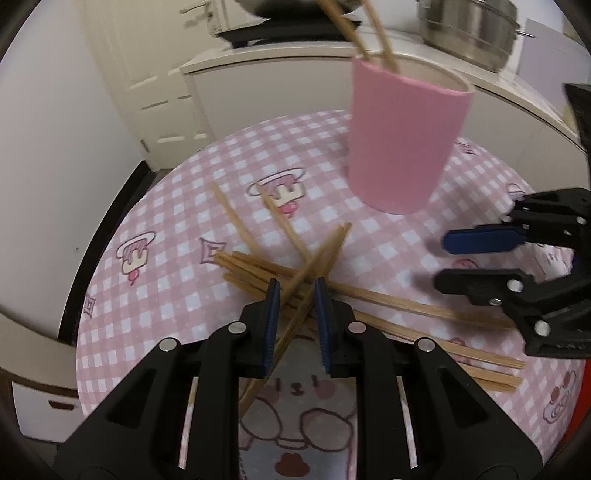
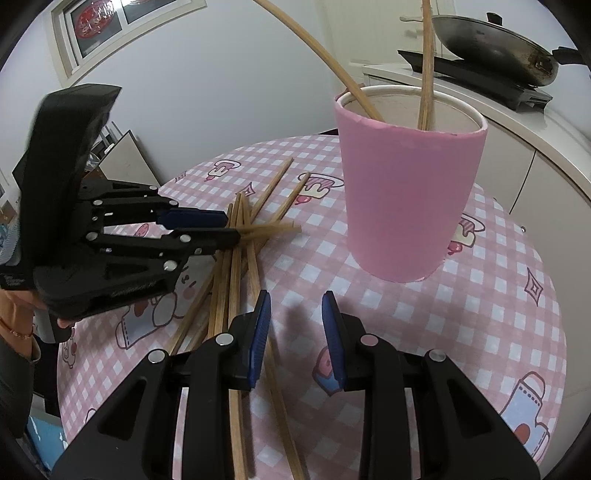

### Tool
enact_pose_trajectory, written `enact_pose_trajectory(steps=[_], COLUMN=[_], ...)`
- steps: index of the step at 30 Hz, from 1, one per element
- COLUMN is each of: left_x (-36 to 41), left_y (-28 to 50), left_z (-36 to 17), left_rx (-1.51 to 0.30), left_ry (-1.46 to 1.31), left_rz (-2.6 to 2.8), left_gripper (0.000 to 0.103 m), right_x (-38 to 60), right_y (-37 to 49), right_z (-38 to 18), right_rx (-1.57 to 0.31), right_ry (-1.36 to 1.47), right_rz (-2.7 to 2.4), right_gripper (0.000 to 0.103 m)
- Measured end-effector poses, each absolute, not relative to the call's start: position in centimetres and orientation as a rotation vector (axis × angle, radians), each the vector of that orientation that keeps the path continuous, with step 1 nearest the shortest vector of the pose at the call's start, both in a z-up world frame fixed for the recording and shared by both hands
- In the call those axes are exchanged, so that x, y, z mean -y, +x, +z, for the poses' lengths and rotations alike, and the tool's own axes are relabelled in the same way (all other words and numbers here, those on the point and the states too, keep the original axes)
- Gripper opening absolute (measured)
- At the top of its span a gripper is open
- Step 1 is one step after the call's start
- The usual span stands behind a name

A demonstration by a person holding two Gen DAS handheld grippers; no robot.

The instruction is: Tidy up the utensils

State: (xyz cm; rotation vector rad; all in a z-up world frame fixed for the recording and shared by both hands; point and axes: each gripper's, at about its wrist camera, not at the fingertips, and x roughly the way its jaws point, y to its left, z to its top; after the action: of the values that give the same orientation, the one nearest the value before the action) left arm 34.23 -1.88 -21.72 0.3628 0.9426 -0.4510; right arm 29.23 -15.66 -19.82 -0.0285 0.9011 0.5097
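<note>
A pink cup [image 1: 402, 140] [image 2: 406, 192] stands on the round table with a few wooden chopsticks [image 2: 426, 74] leaning in it. Several chopsticks [image 1: 280, 269] [image 2: 236, 266] lie in a loose pile on the pink checked cloth. My left gripper [image 1: 294, 295] is open just above the pile, with crossed sticks showing between its jaws; from the right wrist view it [image 2: 231, 225] hovers over the pile's far end. My right gripper [image 2: 295, 314] is open and empty, above the cloth before the cup; it also shows in the left wrist view [image 1: 443, 258].
The table cloth [image 2: 498, 332] ends at a round edge all around. A white counter [image 1: 295, 62] behind holds a steel pot [image 1: 469, 29] and a dark pan [image 2: 495, 48] on a burner. A white door [image 1: 155, 81] stands at the left.
</note>
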Motion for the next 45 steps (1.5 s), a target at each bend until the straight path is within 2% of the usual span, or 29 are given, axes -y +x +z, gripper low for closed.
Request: enact_pose_trajectory(steps=[12, 26, 37, 45], left_x=[0.5, 1.3, -1.0, -2.6], left_y=[35.2, 35.1, 34.3, 33.3], left_z=[-21.0, -21.9, -21.6, -20.9], left_rx=[-0.933, -0.929, -0.886, -0.905], left_ry=[0.25, 0.331, 0.234, 0.232], left_rz=[-0.463, -0.435, -0.348, -0.343], left_gripper=[0.02, 0.019, 0.0, 0.0], right_x=[15.8, 14.5, 12.2, 12.0], right_y=[29.4, 29.9, 30.7, 30.6], right_z=[-20.2, -20.4, -21.2, -21.6], right_rx=[-0.909, -0.924, -0.951, -0.966], right_ry=[-0.025, -0.042, -0.072, -0.132], right_rz=[0.517, 0.536, 0.562, 0.518], right_gripper=[0.027, 0.027, 0.027, 0.024])
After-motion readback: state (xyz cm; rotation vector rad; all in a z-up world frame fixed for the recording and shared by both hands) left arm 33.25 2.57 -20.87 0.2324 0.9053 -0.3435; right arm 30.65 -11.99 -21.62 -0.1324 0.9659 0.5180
